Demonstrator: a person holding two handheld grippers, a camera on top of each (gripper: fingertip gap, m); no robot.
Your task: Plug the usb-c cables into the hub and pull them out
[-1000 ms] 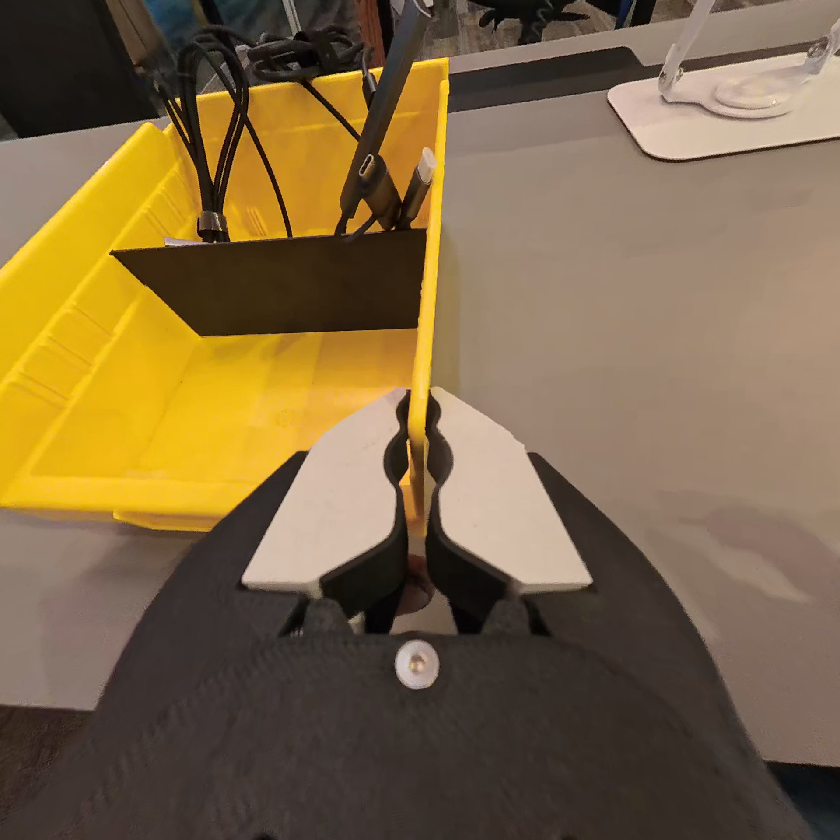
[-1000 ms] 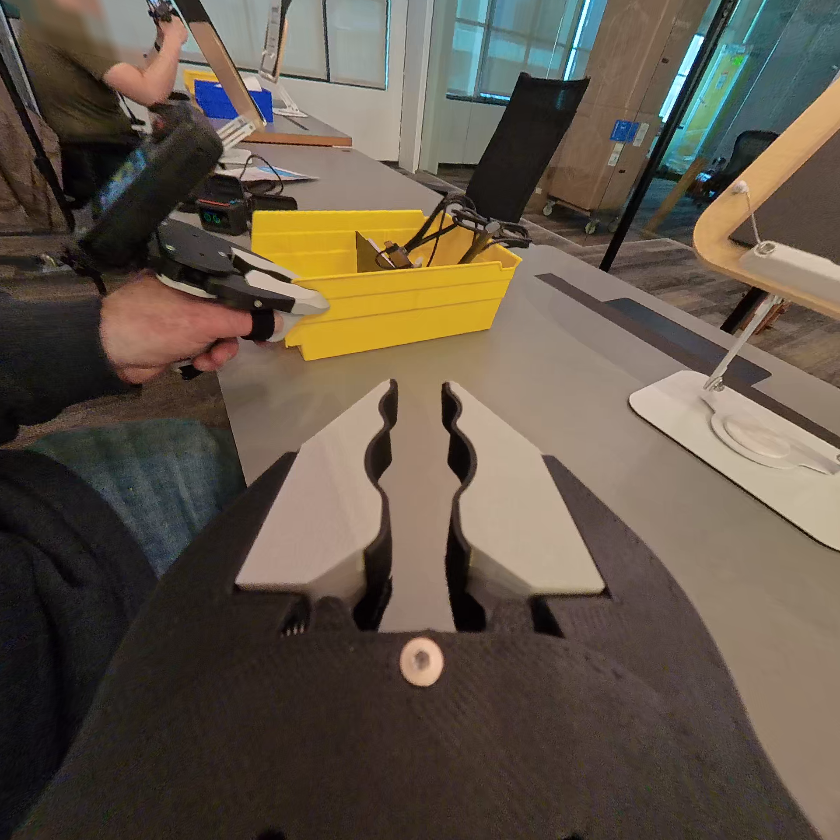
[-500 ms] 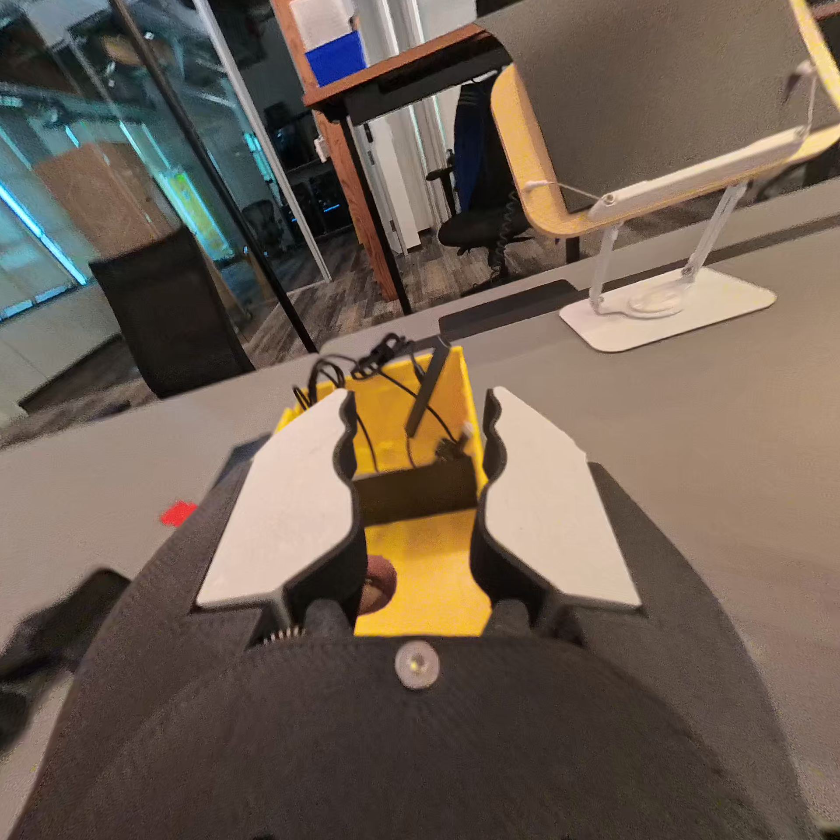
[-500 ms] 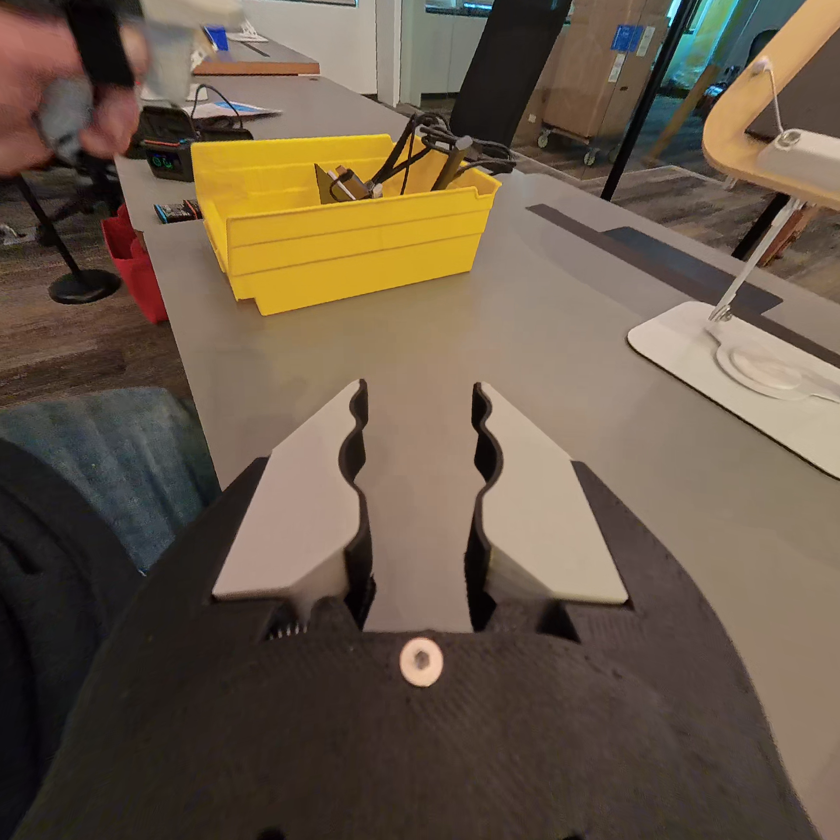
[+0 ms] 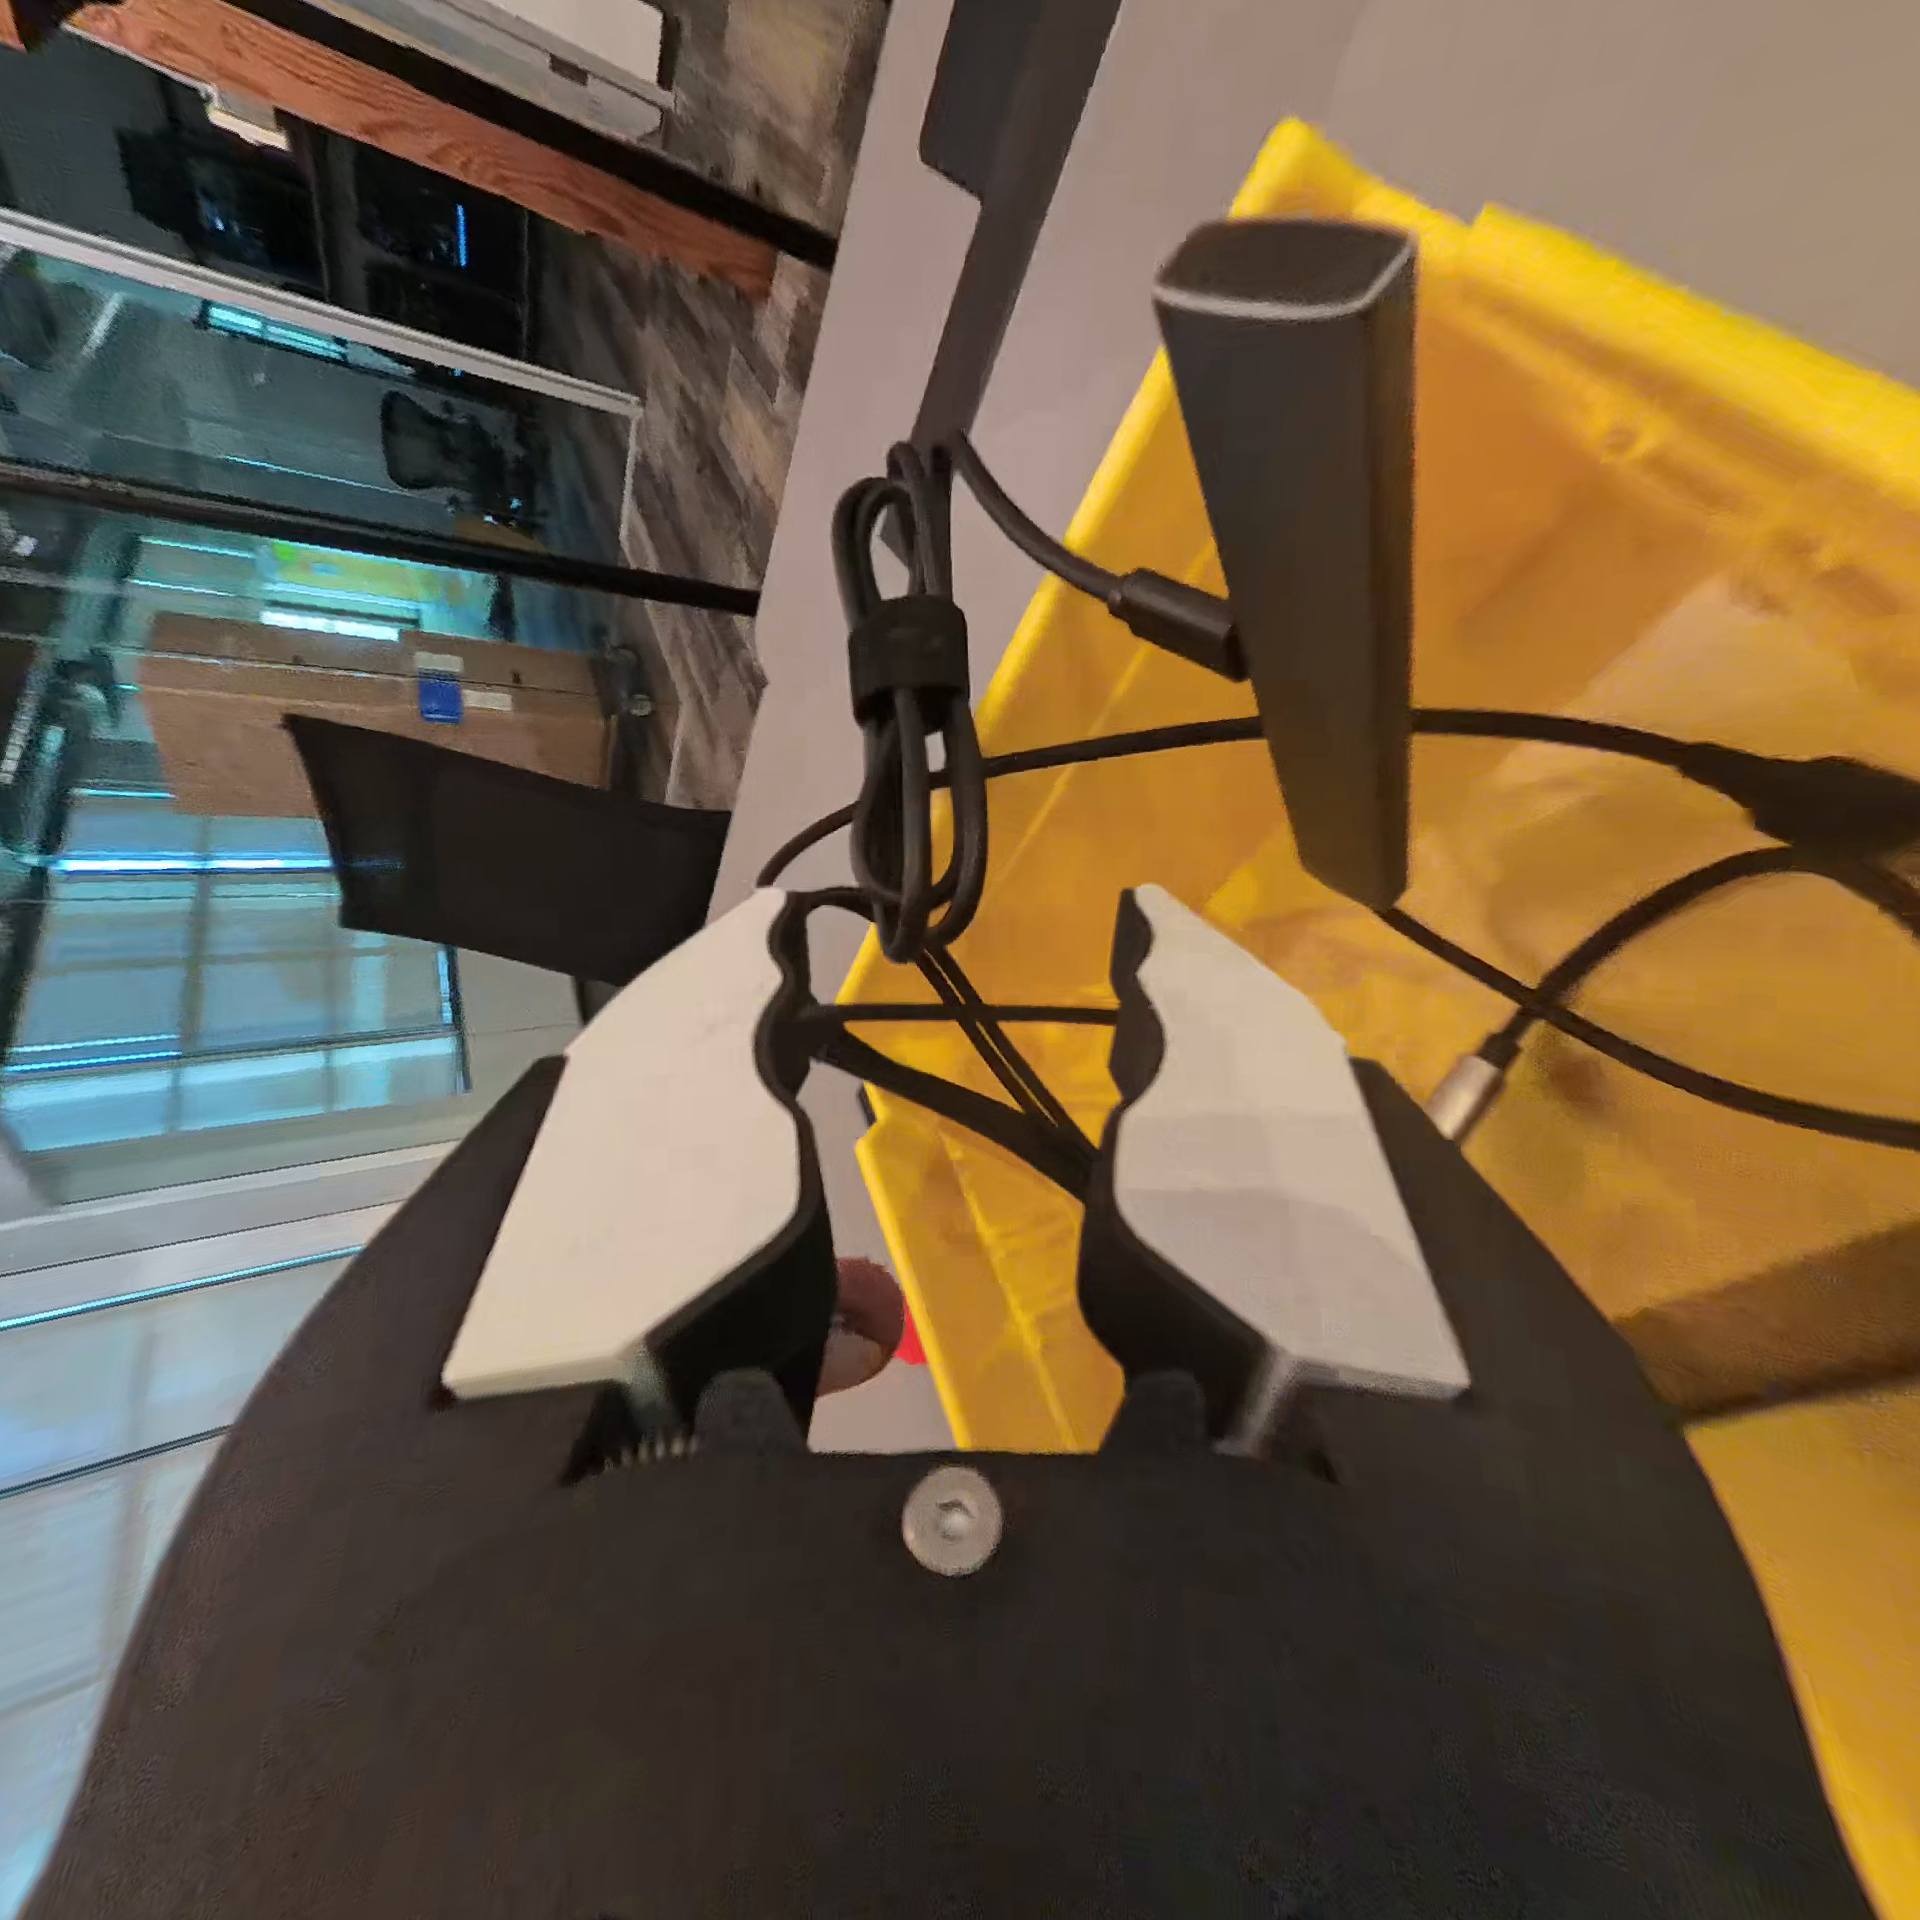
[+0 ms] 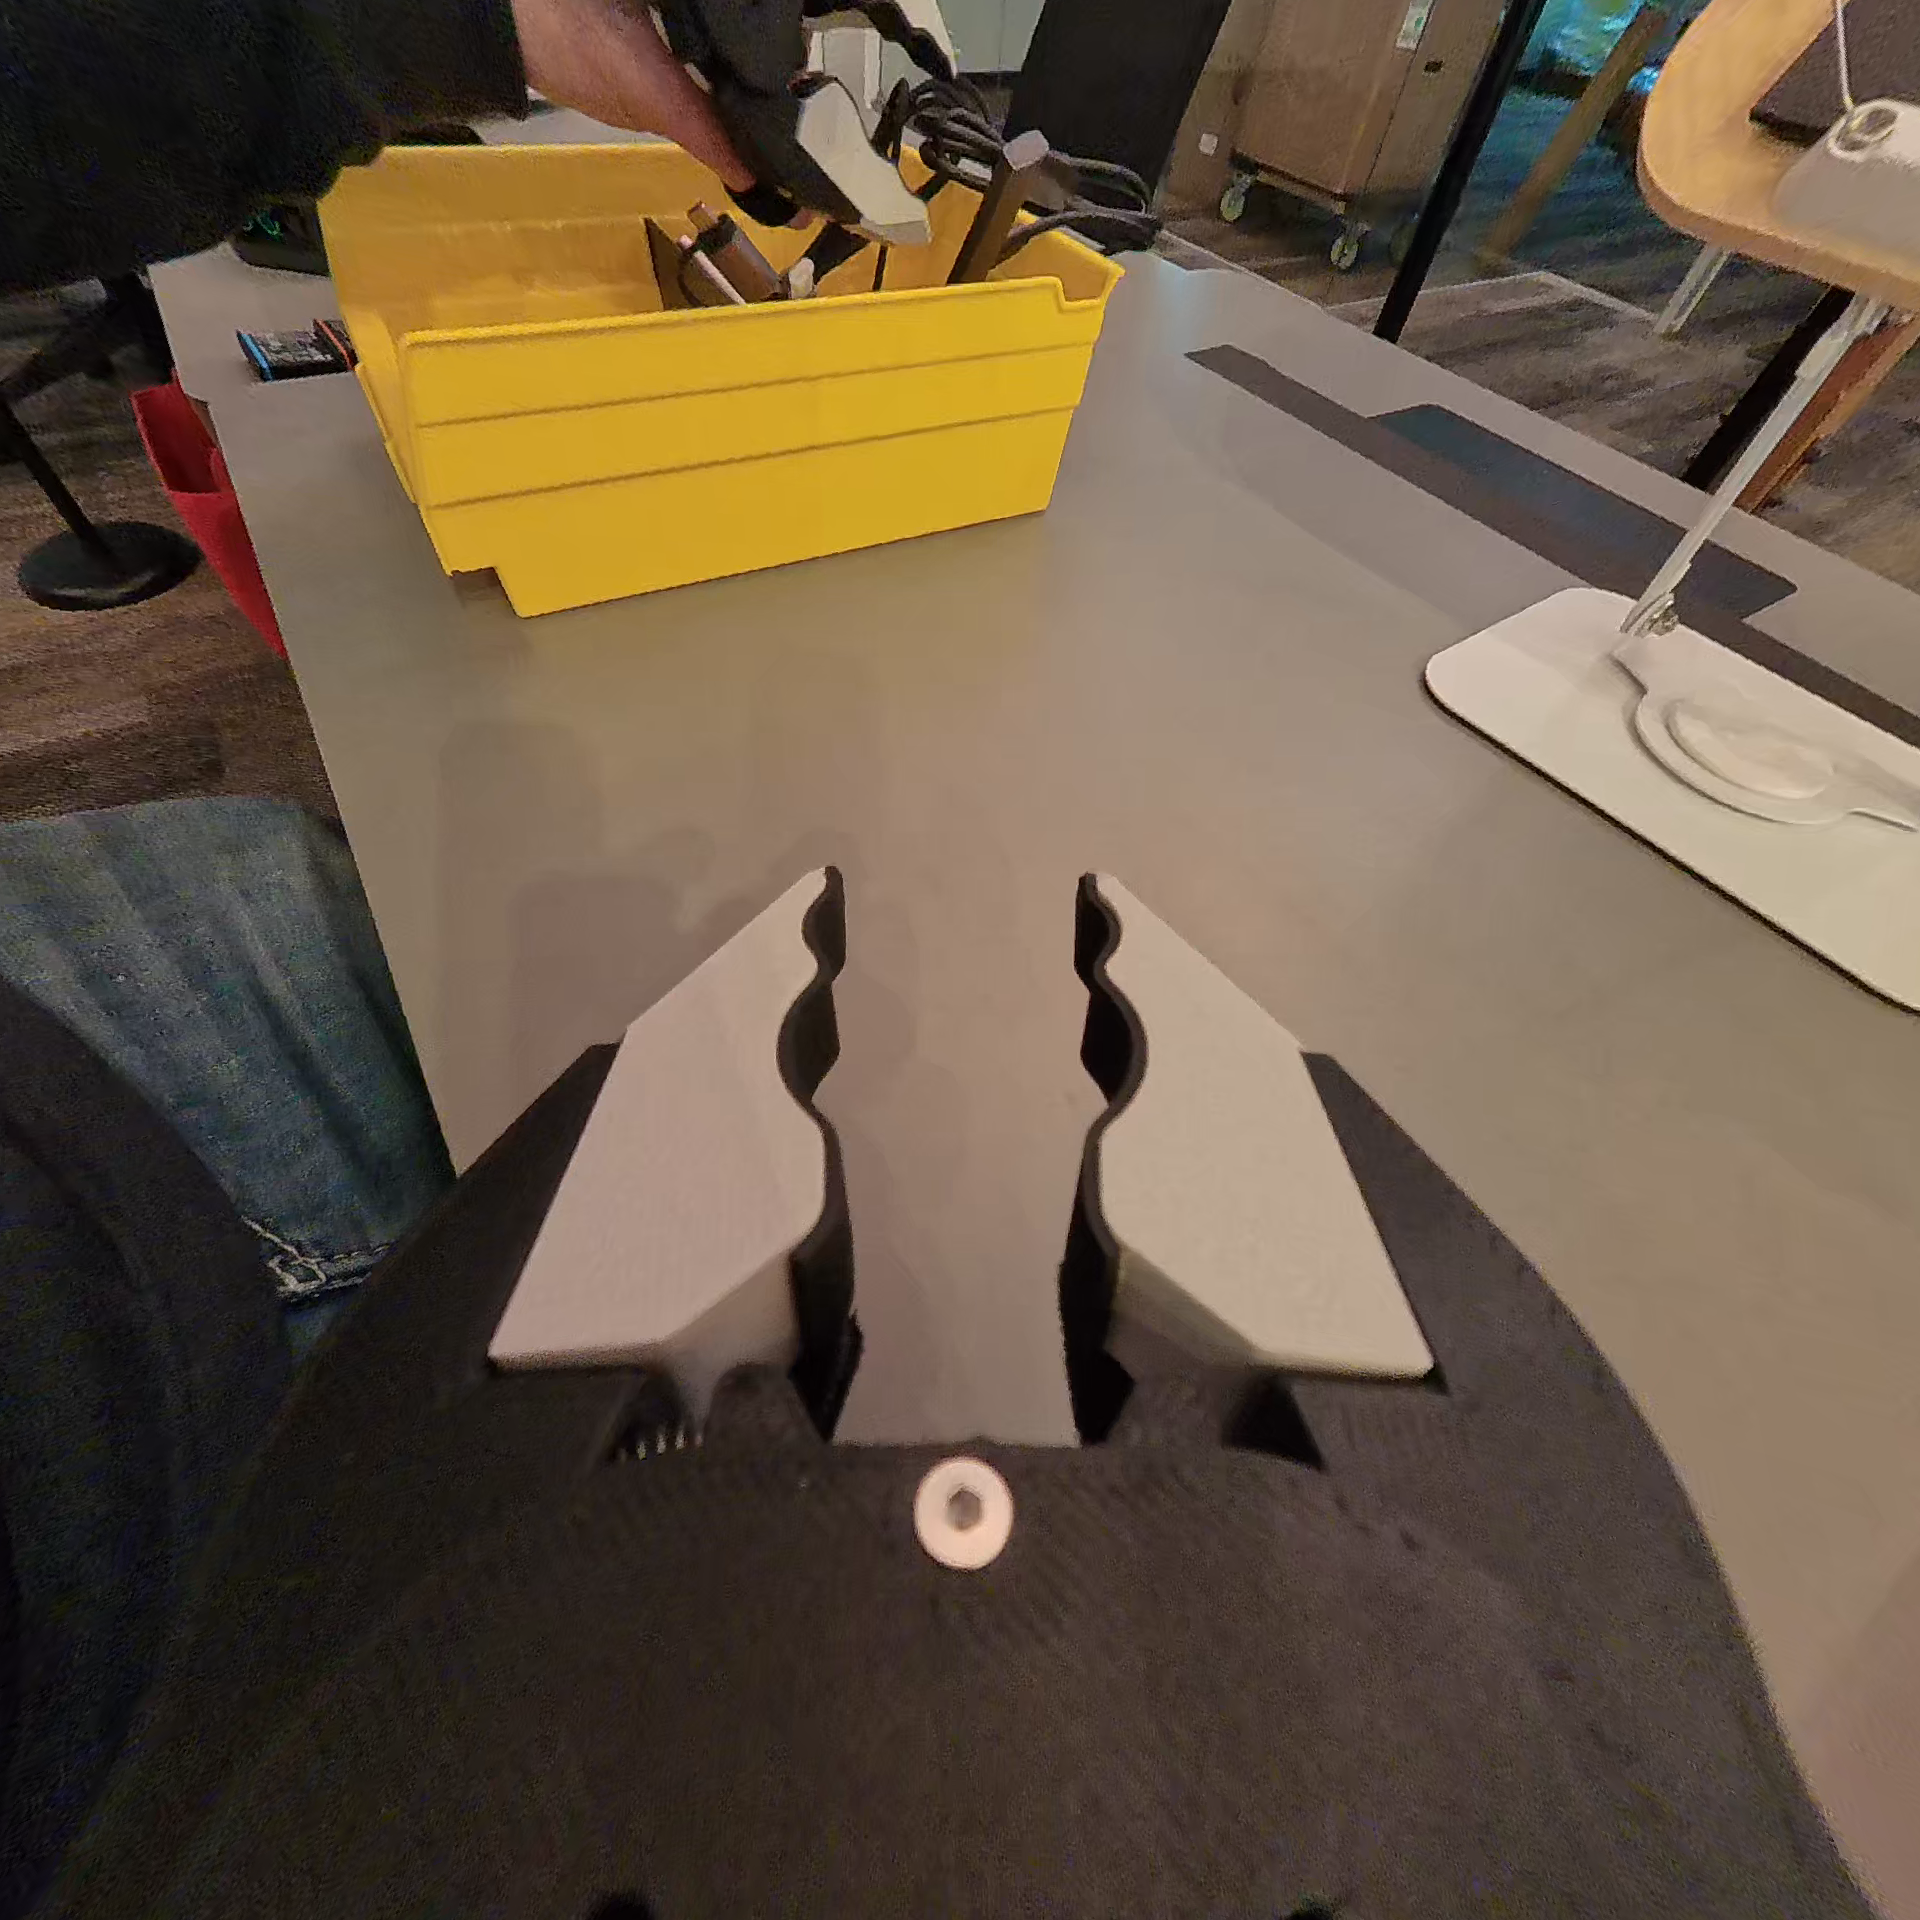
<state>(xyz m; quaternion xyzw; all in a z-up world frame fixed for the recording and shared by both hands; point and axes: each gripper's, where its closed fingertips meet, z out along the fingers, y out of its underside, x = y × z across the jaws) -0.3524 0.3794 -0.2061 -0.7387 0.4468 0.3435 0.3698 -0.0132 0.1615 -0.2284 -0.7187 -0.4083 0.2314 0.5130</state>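
A yellow bin [image 6: 727, 436] stands on the grey table and holds a dark grey hub [image 5: 1314, 561] leaning upright, with black USB-C cables [image 5: 914, 727] bundled by a strap. One cable plug [image 5: 1174, 613] sits in the hub's side. A silver plug [image 5: 1460, 1091] lies loose in the bin [image 5: 1610, 520]. My left gripper [image 5: 951, 914] is open, rolled sideways over the bin, its tips around the hanging cable loop. In the right wrist view the left gripper [image 6: 862, 177] reaches into the bin beside the hub [image 6: 1003, 197]. My right gripper [image 6: 956, 883] is open and empty above the table.
A black divider [image 6: 665, 270] splits the bin. A white stand base [image 6: 1662, 748] sits at the table's right. A red box [image 6: 208, 499] and a person's denim-clad leg [image 6: 208, 987] are at the table's left edge. A black chair [image 5: 499, 831] stands beyond the table. The left gripper's tips are roughly 40 cm from the right gripper's.
My left gripper let go of the bin's wall, opened, rose, rolled sideways and came down over the cables in the bin. My right gripper opened wider and stayed over the table.
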